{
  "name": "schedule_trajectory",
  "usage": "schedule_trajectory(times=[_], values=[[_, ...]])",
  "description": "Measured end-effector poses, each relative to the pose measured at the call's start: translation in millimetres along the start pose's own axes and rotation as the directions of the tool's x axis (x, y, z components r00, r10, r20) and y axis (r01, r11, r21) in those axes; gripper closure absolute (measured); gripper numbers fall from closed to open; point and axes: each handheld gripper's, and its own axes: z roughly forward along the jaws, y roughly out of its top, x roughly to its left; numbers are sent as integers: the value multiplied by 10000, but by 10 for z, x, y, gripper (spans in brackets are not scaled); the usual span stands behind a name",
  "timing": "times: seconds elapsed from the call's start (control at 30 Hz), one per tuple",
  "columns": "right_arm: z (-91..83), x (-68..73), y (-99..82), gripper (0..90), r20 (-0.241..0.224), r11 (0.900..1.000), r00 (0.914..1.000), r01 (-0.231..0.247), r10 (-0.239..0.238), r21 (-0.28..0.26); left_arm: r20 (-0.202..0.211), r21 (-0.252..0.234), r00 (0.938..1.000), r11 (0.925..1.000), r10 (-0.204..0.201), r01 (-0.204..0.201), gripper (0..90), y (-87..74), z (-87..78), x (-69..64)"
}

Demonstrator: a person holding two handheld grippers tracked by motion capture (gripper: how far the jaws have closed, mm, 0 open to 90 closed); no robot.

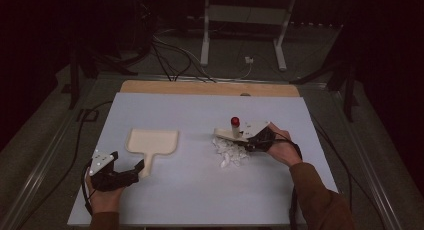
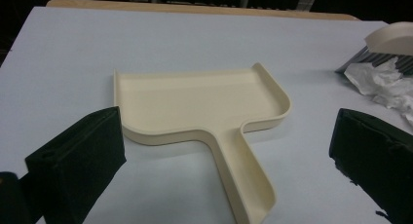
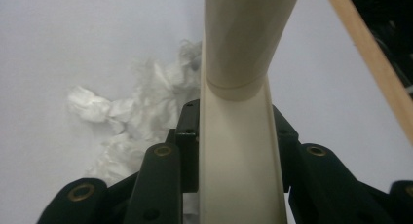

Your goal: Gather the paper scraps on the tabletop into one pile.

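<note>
High view: the left tool (image 1: 131, 169) lay nearest, jaws wide, just short of the dustpan (image 1: 152, 142) handle. The right tool (image 1: 252, 139) held a brush (image 1: 239, 131) against the paper scraps (image 1: 230, 152) on the table (image 1: 200, 190).

Left gripper view: the dustpan (image 2: 204, 107) lay flat between spread jaws; grasping should centre on the handle.

Right gripper view: the jaws clamped the brush handle (image 3: 238, 151), a grip the high view left unclear.
</note>
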Motion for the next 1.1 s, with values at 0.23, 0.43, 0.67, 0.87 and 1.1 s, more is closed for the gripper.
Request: schedule_trajectory(times=[0.23, 0.43, 0.67, 0.87, 1.1], values=[[-62, -118, -5, 674, 785, 9858, 9853, -1453, 1519, -836, 2, -15, 10000, 10000, -52, 52, 5, 0, -8, 14], [-160, -172, 2, 674, 1067, 9723, 9715, -1982, 2117, -1239, 7, -6, 10000, 10000, -40, 40, 5, -2, -4, 16], [-201, -228, 7, 674, 1769, 9649, 9531, -2231, 2457, -1384, 31, 23, 10000, 10000, -10, 10, 4, -2, 6, 5], [-44, -170, 11, 674, 1577, 9837, 9713, -1715, 1781, -547, 37, 27, 10000, 10000, -13, 13, 5, -1, 2, 12], [19, -30, -5, 674, 238, 9952, 9949, -980, 979, 25, 51, -19, 10000, 10000, -69, 69, 4, -1, -3, 16]])
